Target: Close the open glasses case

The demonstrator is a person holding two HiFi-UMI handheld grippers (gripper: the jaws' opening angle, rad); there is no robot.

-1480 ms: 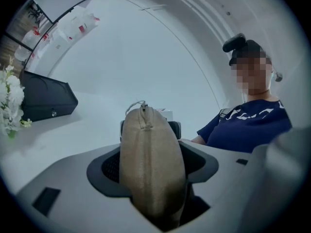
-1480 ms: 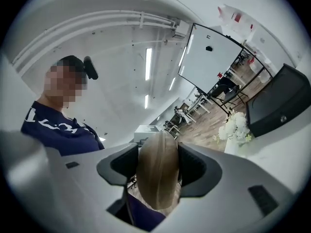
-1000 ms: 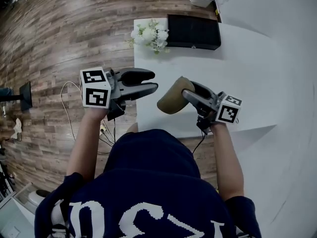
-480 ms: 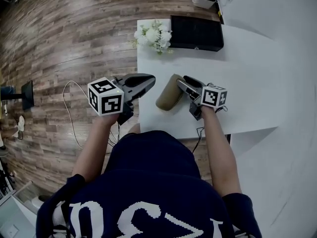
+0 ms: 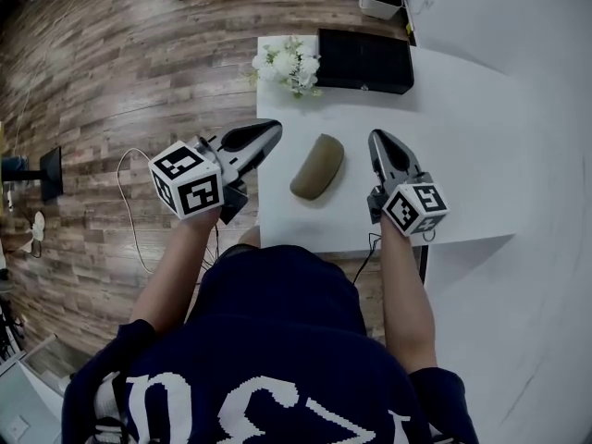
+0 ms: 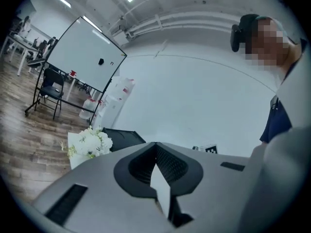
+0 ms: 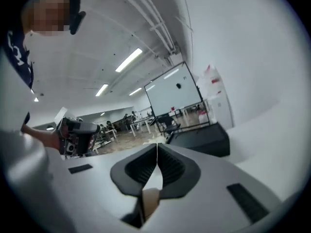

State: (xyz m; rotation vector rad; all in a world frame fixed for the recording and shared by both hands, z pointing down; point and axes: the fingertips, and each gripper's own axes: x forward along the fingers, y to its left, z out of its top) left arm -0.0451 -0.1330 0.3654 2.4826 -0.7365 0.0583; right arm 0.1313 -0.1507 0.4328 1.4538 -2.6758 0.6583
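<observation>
The glasses case (image 5: 317, 166) lies on the white desk (image 5: 453, 137) as one rounded, olive-brown shape. No lid stands up and no inside shows, so it looks shut. Nothing touches it.

The left tool (image 5: 266, 134) is just to the left of the case, out by the desk's edge. Its jaws are pressed together with nothing between them, and the left gripper view shows the two pads meeting along one line. The right tool (image 5: 380, 142) is just to the right of the case and apart from it. Its jaws have just been closing and now meet as well, with nothing pinched between them. Both tools point past the case toward the far side of the desk, where a bunch of white flowers (image 5: 283, 64) and a flat black box (image 5: 363, 60) sit well beyond it.

By my reading the closing is done, since the case rests shut on its own with both tools off it and empty. From the head view the seam is too small to show whether the lid is fully seated. At most a last check or a light press on top of the case might remain. Otherwise nothing of the task seems left.
</observation>
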